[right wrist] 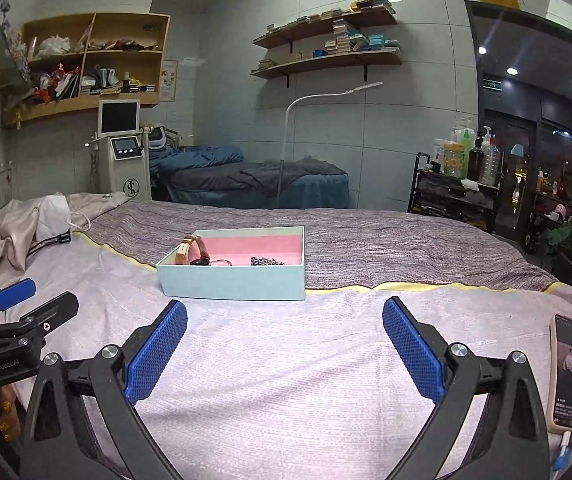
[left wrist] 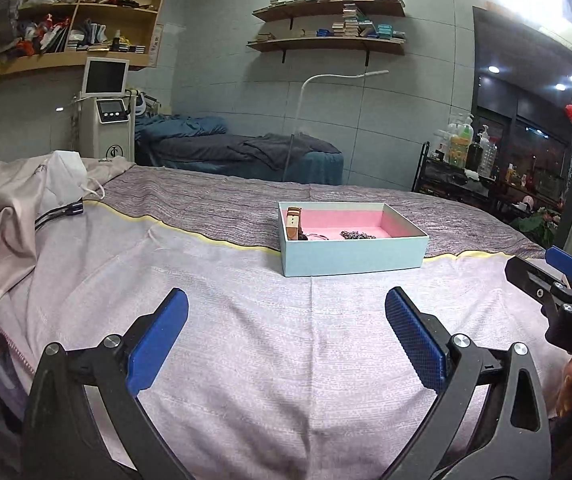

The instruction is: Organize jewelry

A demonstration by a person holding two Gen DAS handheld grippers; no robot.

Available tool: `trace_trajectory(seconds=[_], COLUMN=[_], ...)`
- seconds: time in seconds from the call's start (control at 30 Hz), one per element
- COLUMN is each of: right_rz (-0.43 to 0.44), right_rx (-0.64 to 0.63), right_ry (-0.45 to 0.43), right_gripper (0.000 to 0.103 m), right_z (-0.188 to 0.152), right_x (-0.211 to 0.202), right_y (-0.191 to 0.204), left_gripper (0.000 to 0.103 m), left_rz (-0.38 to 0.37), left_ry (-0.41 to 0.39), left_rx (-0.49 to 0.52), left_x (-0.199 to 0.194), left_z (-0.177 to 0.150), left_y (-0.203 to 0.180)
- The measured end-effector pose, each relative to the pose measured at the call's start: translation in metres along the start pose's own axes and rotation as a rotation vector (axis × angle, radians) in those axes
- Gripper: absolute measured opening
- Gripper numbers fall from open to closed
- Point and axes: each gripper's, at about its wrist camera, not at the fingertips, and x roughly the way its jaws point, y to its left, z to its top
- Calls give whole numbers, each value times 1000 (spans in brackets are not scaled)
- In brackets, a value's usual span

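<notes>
Hovering spread and empty over the bed, both the left tongs [left wrist: 286, 336] and right tongs [right wrist: 284, 344] face the jewelry box [left wrist: 352, 250], whose light walls could tip if nudged

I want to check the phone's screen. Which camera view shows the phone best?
The right wrist view: the phone lies on the bed cover beside the open right gripper, screen lit. The left wrist view does not show it.
</notes>
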Motion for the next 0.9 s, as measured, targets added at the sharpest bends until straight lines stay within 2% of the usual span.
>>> trace_trajectory(seconds=[0.2,0.43,0.9], right_rz=[-22,-42,-30], right_rx=[-7,-13,-11], right_ry=[-7,-13,-27], right_gripper=[96,96,96], right_z=[-9,-21,-20], right_x=[-12,-20,-29], right_y=[8,13,15], left_gripper=[97,97,97], left_rz=[-6,0,26], left_ry=[35,37,39], left_rx=[-5,-27,-20], left_x=[-11,-17,-20], left_z=[-11,-15,-15], left_y=[-2,4,2])
